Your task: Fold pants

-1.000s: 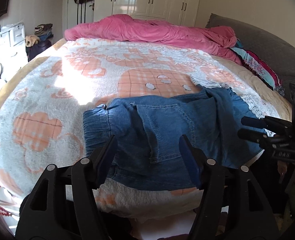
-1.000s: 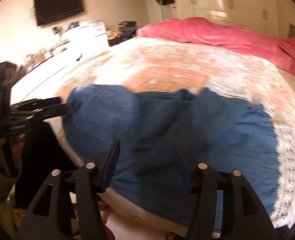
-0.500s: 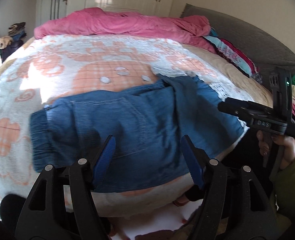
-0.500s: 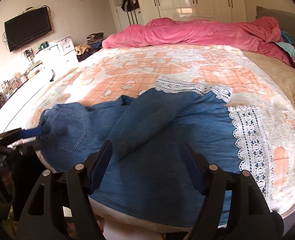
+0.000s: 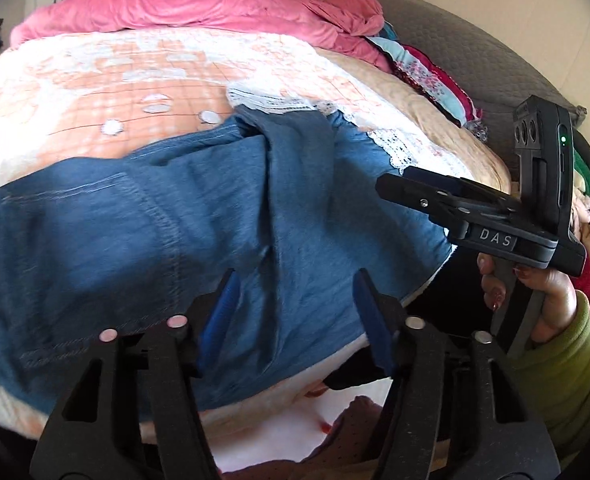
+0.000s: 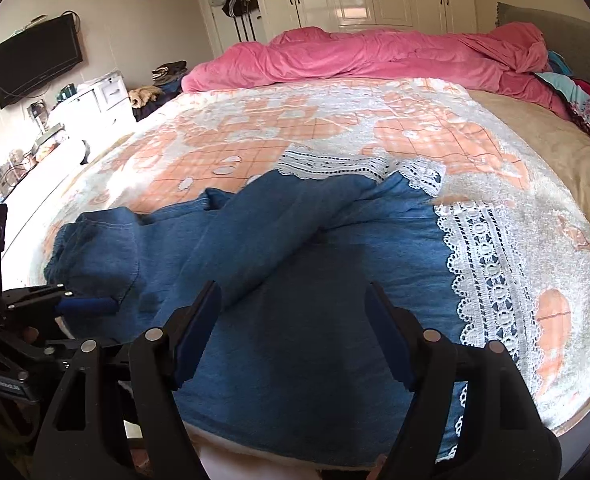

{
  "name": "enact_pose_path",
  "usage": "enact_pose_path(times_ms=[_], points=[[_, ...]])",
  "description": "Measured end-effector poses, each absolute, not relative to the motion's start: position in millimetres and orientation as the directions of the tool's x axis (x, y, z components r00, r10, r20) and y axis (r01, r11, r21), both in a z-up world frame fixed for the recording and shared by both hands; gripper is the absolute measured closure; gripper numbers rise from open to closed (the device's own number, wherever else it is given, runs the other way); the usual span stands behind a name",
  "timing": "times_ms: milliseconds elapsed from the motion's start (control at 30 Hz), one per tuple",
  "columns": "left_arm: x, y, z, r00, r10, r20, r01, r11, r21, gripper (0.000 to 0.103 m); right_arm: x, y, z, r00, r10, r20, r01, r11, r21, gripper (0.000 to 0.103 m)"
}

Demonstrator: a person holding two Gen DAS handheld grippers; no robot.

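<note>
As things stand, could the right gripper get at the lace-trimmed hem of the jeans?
Probably yes. The right gripper hovers over the jeans with open jaws holding nothing, and the lace hem lies flat on the blanket just to its right, uncovered. The left gripper is at the opposite end.

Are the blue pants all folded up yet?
Not yet. The pants lie spread out on the bed cover, with one leg flopped loosely over the other, lace hems at one end. No neat fold shows. The left gripper and right gripper hover above the denim, jaws open, holding nothing. All the real folding is left.
</note>
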State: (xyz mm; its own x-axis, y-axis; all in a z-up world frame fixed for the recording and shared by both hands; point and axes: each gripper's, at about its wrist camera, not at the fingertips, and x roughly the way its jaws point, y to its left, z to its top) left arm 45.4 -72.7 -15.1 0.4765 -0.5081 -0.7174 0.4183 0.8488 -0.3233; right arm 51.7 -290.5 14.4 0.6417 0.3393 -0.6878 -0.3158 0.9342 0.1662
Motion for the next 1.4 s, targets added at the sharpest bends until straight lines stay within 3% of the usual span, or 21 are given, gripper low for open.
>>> enact_pose_path(times_ms=[133,300,367,533,800,900,1167,1233,1300,1400], points=[[61.7,-83.8,-20.3,0.449,-0.533,-0.717,0.417,0.835,-0.360,0.065,59.3,-293.4,13.5,0.638,0.331,-0.696,-0.303,0.938,0.169,0.030],[87.0,-91.5,-30.0,0.421,-0.545,-0.725,0.396,0.830,-0.394,0.070,72.4,-291.7,16.0,0.636,0.312,-0.706,-0.301,0.942,0.145,0.030],[95.0,-92.7,-32.4,0.431,-0.543,-0.720,0.384,0.833,-0.399,0.081,78.9,-288.8,19.5,0.641,0.299,-0.707,-0.304,0.944,0.124,0.030],[99.7,-93.8,-42.8,0.421,-0.587,-0.692,0.389,0.806,-0.447,0.095,105.4,-274.3,30.9,0.642,0.293,-0.709,-0.334,0.939,0.085,0.030],[86.4,-97.3,-46.9,0.404,-0.641,-0.652,0.458,0.759,-0.463,0.100,170.0,-222.7,25.0,0.602,0.247,-0.759,-0.376,0.927,0.004,0.030],[78.5,-104.7,-46.5,0.416,-0.627,-0.659,0.499,0.763,-0.411,0.100,201.2,-205.1,15.0,0.563,0.258,-0.785,-0.379,0.925,0.032,0.030],[63.5,-115.4,-42.3,0.447,-0.599,-0.664,0.549,0.770,-0.324,0.100,260.0,-178.5,-25.0,0.487,0.111,-0.866,-0.292,0.956,-0.042,0.031],[61.2,-116.7,-40.6,0.459,-0.589,-0.666,0.553,0.775,-0.305,0.100,264.5,-183.0,-28.8,0.501,0.108,-0.858,-0.293,0.955,-0.051,0.054],[60.7,-117.5,-39.6,0.466,-0.584,-0.665,0.549,0.780,-0.300,0.100,265.5,-197.6,-27.1,0.516,0.131,-0.847,-0.281,0.959,-0.023,0.097],[56.8,-115.6,-37.5,0.471,-0.586,-0.659,0.533,0.785,-0.317,0.098,252.9,-229.5,-11.0,0.546,0.213,-0.811,-0.251,0.964,0.084,0.096]])
